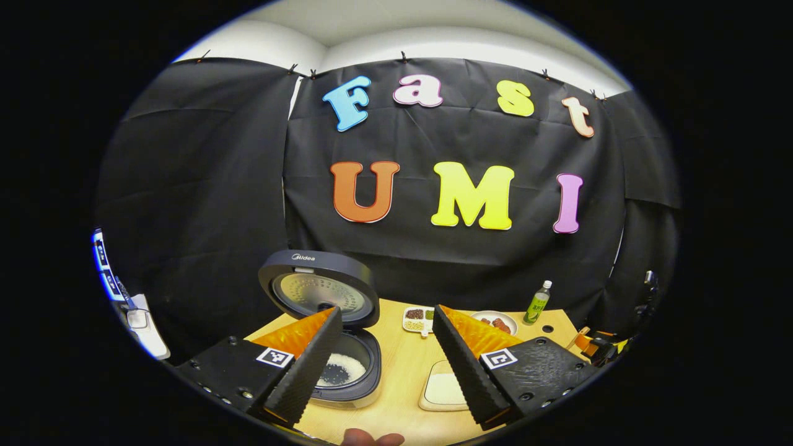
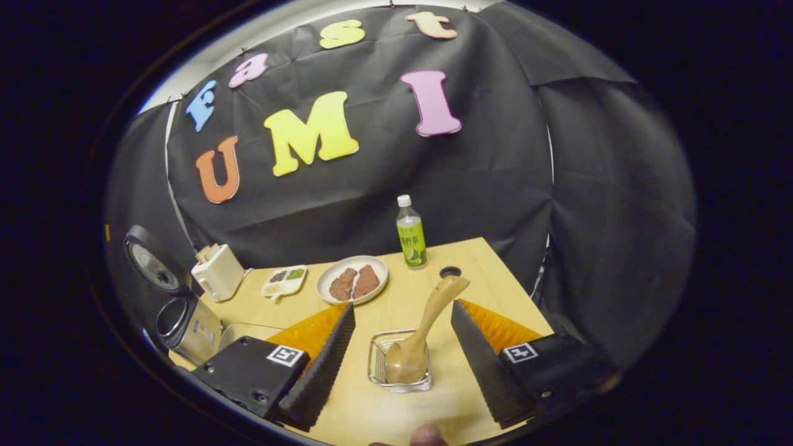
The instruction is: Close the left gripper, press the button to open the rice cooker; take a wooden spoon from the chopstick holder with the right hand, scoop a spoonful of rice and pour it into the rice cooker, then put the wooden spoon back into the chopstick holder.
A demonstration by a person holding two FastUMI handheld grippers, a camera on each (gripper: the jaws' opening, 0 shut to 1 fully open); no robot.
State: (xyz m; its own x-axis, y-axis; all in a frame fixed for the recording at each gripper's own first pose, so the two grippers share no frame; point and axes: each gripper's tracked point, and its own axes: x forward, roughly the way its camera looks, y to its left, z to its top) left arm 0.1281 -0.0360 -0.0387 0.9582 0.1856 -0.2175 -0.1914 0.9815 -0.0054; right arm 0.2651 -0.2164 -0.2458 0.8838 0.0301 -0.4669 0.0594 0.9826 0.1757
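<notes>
My left tool spread open, rice cooker lid up at ten o'clock, my right tool open, wooden spoon in chopstick holder at twelve o'clock

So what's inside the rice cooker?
The rice cooker stands open, and white rice lies at the bottom of its pot. The left gripper's finger covers part of the pot.

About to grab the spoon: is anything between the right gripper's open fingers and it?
Nothing visible: the pale wooden spoon leans in the clear chopstick holder straight ahead of the open right gripper.
</notes>
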